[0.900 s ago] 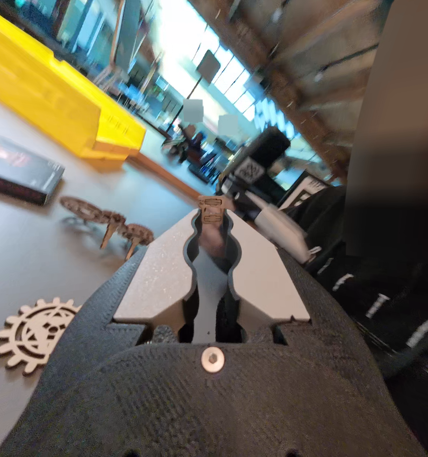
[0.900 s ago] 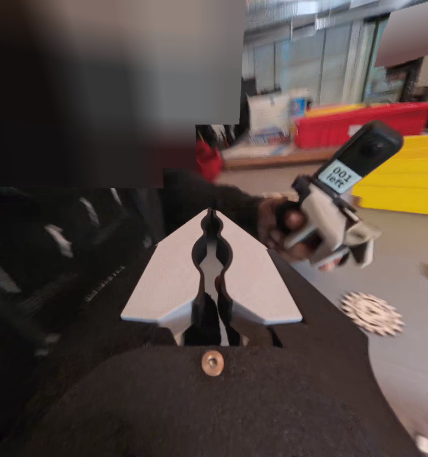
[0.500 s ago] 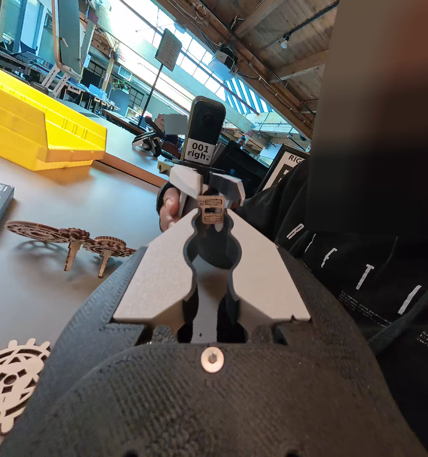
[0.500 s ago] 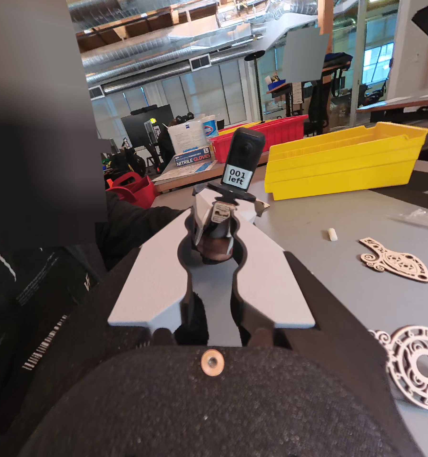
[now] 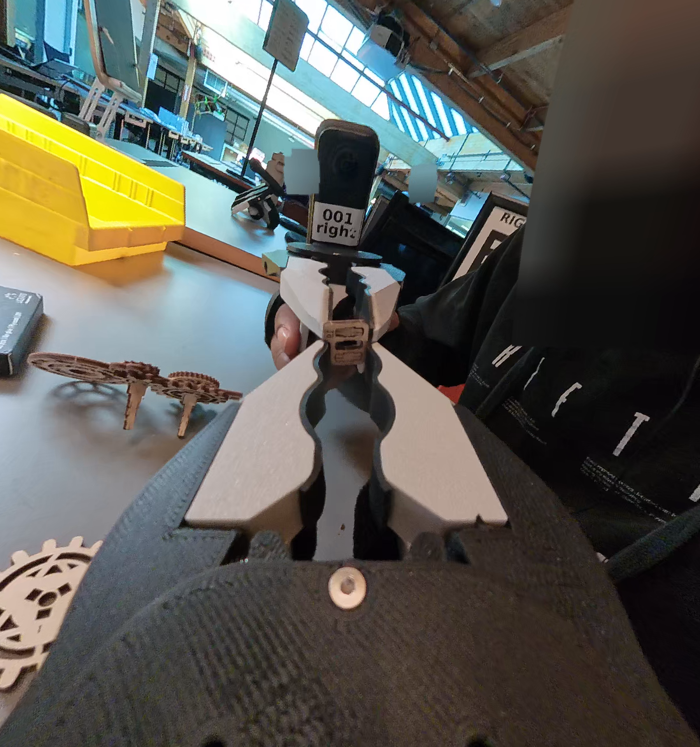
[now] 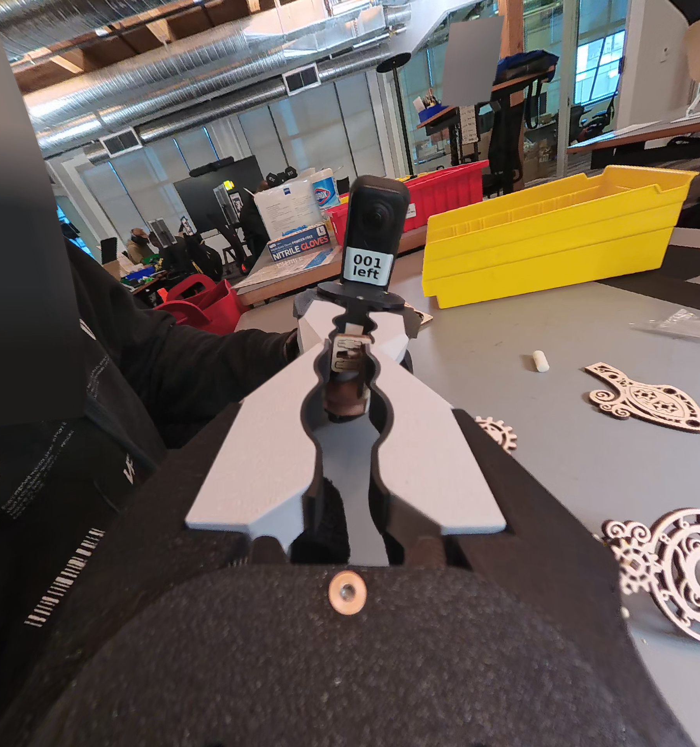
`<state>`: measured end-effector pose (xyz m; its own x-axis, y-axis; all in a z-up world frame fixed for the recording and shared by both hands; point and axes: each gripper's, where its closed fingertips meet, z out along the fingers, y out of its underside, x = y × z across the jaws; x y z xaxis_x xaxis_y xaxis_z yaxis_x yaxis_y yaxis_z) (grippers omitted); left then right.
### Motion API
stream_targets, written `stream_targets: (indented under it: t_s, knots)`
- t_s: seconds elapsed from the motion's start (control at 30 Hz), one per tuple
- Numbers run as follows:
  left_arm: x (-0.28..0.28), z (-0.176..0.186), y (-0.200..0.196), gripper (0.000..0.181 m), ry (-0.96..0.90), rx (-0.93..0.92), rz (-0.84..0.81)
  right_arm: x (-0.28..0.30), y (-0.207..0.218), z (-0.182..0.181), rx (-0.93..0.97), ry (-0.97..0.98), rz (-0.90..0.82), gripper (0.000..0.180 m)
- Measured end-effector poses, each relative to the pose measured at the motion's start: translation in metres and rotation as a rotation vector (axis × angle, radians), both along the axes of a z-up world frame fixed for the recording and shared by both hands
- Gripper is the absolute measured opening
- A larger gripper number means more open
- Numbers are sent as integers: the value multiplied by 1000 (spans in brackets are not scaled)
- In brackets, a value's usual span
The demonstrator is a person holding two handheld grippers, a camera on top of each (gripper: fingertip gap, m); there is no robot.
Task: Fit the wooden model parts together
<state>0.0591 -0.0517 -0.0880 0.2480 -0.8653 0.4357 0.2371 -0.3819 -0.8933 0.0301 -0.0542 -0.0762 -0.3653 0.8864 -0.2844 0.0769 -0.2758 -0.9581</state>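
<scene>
Left gripper [image 5: 346, 351] jaws clamp a small wooden piece [image 5: 345, 342] (slotted); right gripper [image 6: 348, 355] jaws stand slightly apart around it, above the tabletop [image 5: 97, 307].

Your 2 hand-held grippers face each other tip to tip: the left hand-held gripper [image 5: 345, 351] pinched closed, the right hand-held gripper [image 6: 349, 352] narrowly parted.

Yellow bin [image 6: 550, 238], black box [image 5: 0, 323]

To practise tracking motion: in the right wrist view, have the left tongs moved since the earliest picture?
Yes: leftward. The left tongs overlapped the yellow bin; now they sit left of it.
</scene>
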Motion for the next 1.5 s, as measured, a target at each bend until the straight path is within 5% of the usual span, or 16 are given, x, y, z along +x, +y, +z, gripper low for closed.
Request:
stream_targets:
  t_s: [0.47,0.57,0.63,0.8,0.97,1.5]
  knots:
    - [5,-9,0,15,61,-73,-18,7,0,-7,262,44,-1,9]
    - [-29,-15,21,14,21,-143,124,23,-29,15,247,163,145,0]
    - [-29,-7,17,15,66,-72,120,18,-31,6,429,135,79,0]
    - [-17,-3,7,15,-6,-65,36,15,9,9,251,103,-48,1]
    - [-5,-2,0,15,-11,-47,-20,5,5,-1,158,41,-26,21]
    - [-2,-13,4,15,89,-44,14,-2,4,-10,108,-28,-46,12]
